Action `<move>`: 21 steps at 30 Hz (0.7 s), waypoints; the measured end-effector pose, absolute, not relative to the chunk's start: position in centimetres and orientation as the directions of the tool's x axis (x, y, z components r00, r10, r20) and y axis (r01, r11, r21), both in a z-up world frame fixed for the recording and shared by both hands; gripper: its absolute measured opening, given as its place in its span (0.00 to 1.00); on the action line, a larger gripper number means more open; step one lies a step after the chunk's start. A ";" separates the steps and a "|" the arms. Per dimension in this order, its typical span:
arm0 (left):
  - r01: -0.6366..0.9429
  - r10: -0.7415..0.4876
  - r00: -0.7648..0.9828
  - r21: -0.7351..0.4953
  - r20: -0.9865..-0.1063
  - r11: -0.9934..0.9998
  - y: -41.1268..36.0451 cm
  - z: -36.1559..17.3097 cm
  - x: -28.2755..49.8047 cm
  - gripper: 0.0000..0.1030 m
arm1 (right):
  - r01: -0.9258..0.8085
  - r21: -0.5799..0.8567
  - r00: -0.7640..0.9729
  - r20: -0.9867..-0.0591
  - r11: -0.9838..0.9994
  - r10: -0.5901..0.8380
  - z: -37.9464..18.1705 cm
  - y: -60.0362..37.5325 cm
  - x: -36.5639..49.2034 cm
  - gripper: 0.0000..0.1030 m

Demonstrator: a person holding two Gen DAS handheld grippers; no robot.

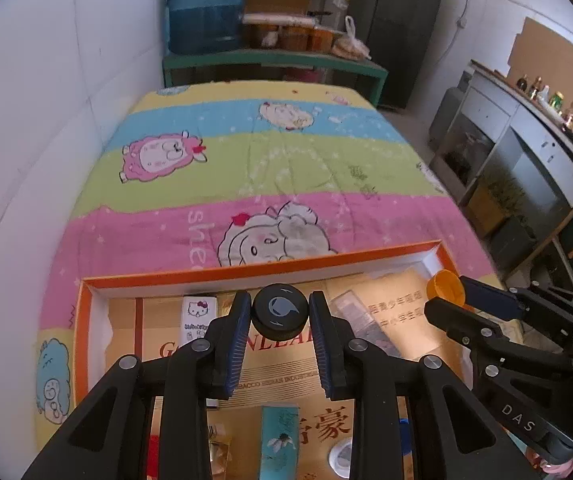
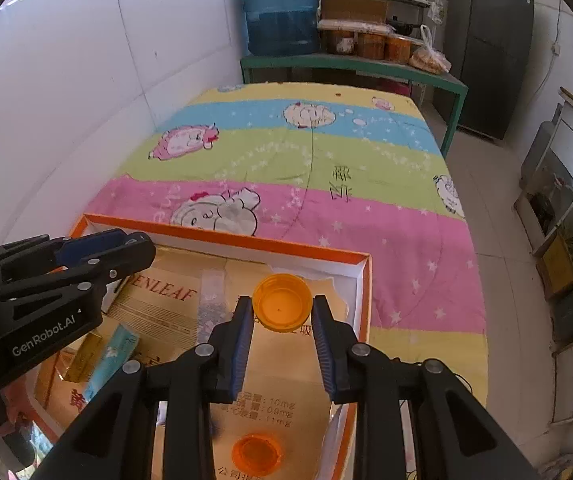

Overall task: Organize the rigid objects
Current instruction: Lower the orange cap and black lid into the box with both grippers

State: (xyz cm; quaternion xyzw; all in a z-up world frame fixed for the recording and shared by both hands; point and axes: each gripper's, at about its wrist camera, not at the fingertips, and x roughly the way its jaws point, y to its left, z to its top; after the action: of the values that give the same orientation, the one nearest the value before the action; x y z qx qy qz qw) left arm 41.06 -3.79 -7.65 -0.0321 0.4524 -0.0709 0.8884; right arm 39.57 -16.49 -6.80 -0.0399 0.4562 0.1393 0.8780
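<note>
My left gripper [image 1: 280,316] is shut on a round black lid [image 1: 280,312] with a grey mark, held above the orange-rimmed box [image 1: 214,274]. My right gripper [image 2: 282,314] is shut on an orange cap [image 2: 282,307], open side toward the camera, over the box's right end [image 2: 362,300]. The left wrist view also catches that orange cap [image 1: 444,286] in the right gripper [image 1: 458,300]. Inside the box lie a second orange cap [image 2: 256,454], a Hello Kitty packet [image 1: 198,316], a teal flower-print packet [image 1: 280,440] and a clear strip [image 2: 210,304] on gold card.
The box sits on the near end of a bed under a striped cartoon-sheep blanket [image 1: 246,168]. A white wall [image 1: 46,120] runs along the left. A green bench [image 2: 350,64] with a blue water jug [image 2: 280,8] stands beyond the bed. Cabinets [image 1: 526,152] line the right.
</note>
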 end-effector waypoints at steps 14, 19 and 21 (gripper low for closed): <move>0.103 -0.131 0.531 -0.090 -0.837 0.991 -4.3 -10.3 41.9 0.30 | -0.285 0.036 0.499 -0.848 0.958 0.180 -9.0 -16.3 40.7 0.29; 0.104 -0.123 0.527 -0.080 -0.841 0.991 -4.4 -10.8 42.1 0.30 | -0.287 0.031 0.489 -0.855 0.958 0.174 -9.6 -16.1 40.8 0.29; 0.104 -0.129 0.516 -0.087 -0.847 0.991 -4.4 -11.0 42.2 0.30 | -0.287 0.033 0.484 -0.858 0.957 0.175 -9.8 -16.1 40.9 0.29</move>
State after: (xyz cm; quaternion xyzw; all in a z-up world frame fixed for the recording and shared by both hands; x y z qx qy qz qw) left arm 42.16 -4.38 -11.01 -0.0126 0.4873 -0.0669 0.8706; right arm 40.92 -16.07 -9.75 -0.0575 0.4900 0.1343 0.8594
